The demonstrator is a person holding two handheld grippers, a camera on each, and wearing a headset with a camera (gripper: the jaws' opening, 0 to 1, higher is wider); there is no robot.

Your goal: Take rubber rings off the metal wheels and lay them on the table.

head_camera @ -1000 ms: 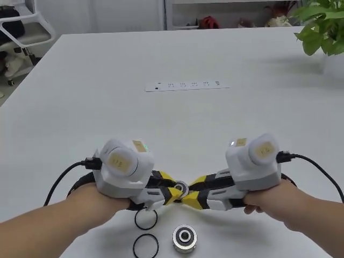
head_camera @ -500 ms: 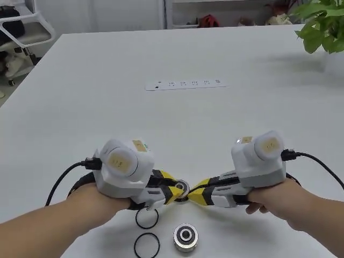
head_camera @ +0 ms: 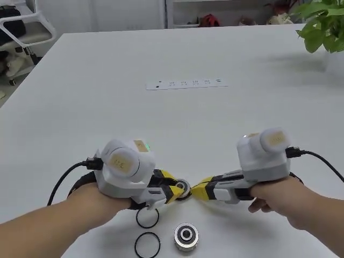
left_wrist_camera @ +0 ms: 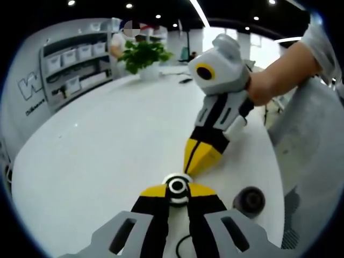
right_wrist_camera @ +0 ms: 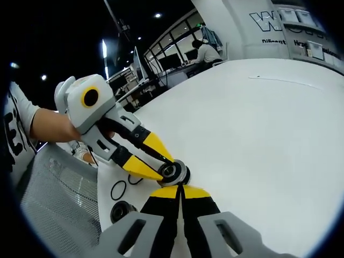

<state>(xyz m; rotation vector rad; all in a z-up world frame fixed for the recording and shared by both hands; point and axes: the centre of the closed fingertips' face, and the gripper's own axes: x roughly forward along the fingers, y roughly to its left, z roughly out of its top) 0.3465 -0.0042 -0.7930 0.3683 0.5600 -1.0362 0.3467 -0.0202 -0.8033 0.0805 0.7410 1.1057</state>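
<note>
Left tool clamps a small silvery wheel with a dark centre; right tool, jaws together, touches its rim.

On table, second wheel just before metal wheel pinched between left gripper and right gripper tips, rubber rings left of it, power strip well behind.

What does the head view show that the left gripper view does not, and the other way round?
The head view adds the power strip and an office chair. The left gripper view adds shelves with bins and ceiling lights. Both have the metal wheel clamped in the left gripper, the right gripper shut against it, a loose wheel and the plant.
</note>
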